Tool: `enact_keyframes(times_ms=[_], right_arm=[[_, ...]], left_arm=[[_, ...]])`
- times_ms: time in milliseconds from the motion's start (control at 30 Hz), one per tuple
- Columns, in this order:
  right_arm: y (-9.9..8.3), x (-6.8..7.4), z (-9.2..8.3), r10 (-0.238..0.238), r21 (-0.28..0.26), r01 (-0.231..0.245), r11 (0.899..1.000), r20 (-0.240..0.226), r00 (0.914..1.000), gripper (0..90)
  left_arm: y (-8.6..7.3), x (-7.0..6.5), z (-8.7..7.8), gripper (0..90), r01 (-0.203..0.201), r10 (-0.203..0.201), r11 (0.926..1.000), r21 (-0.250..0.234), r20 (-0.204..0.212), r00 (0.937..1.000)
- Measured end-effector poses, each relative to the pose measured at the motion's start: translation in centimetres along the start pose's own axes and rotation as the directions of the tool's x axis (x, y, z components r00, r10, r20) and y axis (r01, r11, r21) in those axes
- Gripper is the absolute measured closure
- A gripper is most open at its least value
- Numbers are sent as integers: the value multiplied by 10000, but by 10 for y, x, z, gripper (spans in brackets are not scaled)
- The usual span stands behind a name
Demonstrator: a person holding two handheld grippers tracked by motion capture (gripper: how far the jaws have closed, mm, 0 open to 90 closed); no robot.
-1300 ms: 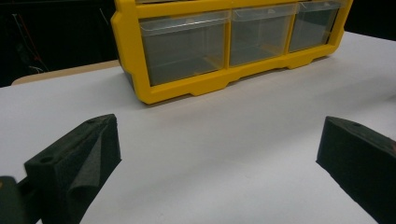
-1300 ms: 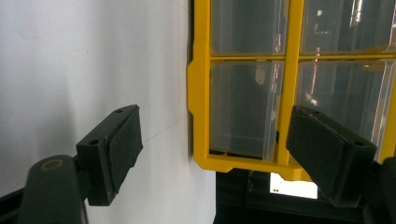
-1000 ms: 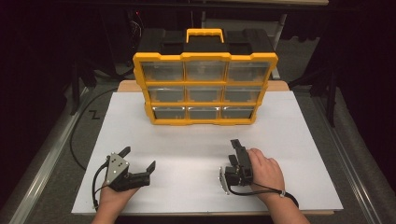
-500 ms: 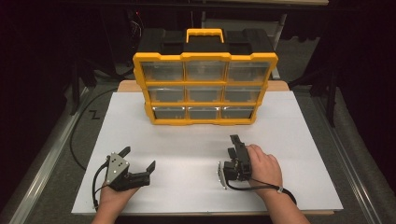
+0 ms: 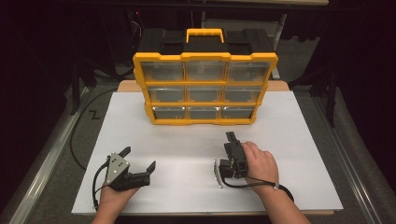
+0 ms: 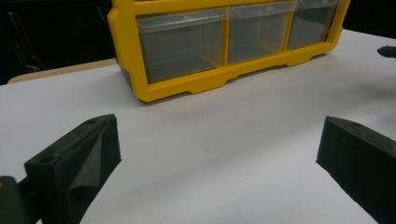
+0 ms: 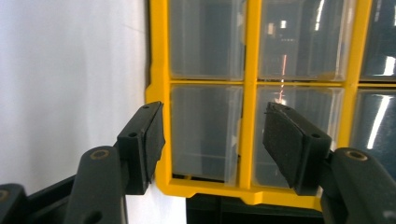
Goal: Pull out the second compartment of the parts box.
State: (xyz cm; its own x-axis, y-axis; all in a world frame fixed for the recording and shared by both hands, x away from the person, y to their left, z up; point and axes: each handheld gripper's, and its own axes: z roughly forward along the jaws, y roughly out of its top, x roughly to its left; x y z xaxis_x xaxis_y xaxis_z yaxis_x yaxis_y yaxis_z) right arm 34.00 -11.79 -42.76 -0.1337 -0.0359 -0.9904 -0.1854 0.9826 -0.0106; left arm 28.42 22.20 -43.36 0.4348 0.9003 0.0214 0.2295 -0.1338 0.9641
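Since the earlier frame the right gripper has been shifted slightly toward the middle of the white board, its jaws held partly spread and empty, while the left gripper is kept wide open near the board's front left corner. One yellow organizer is stood at the far edge; nine clear drawers are counted, and nothing is seen inside them.

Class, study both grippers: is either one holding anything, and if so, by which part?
Nothing is held. The left gripper and the right gripper both stand open and empty, apart from the yellow drawer organizer.
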Motion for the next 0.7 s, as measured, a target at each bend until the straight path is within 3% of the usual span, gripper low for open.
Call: enact_keyframes(times_ms=[233,267,433,700], right_arm=[[2,-11,4,237,133,-240,9996,231,9995,422],[2,-13,6,498,163,-503,9986,292,9983,426],[5,-24,8,315,154,-323,9994,466,9984,449],[5,-43,10,457,150,-471,9988,803,9957,472]], left_arm=[[0,0,0,3,18,-18,10000,-32,22,10000],[0,0,-1,4,11,-11,10000,-37,41,10000],[0,0,-1,4,23,-22,10000,-62,90,10000],[0,0,-1,3,-8,9,10000,-64,146,9999]])
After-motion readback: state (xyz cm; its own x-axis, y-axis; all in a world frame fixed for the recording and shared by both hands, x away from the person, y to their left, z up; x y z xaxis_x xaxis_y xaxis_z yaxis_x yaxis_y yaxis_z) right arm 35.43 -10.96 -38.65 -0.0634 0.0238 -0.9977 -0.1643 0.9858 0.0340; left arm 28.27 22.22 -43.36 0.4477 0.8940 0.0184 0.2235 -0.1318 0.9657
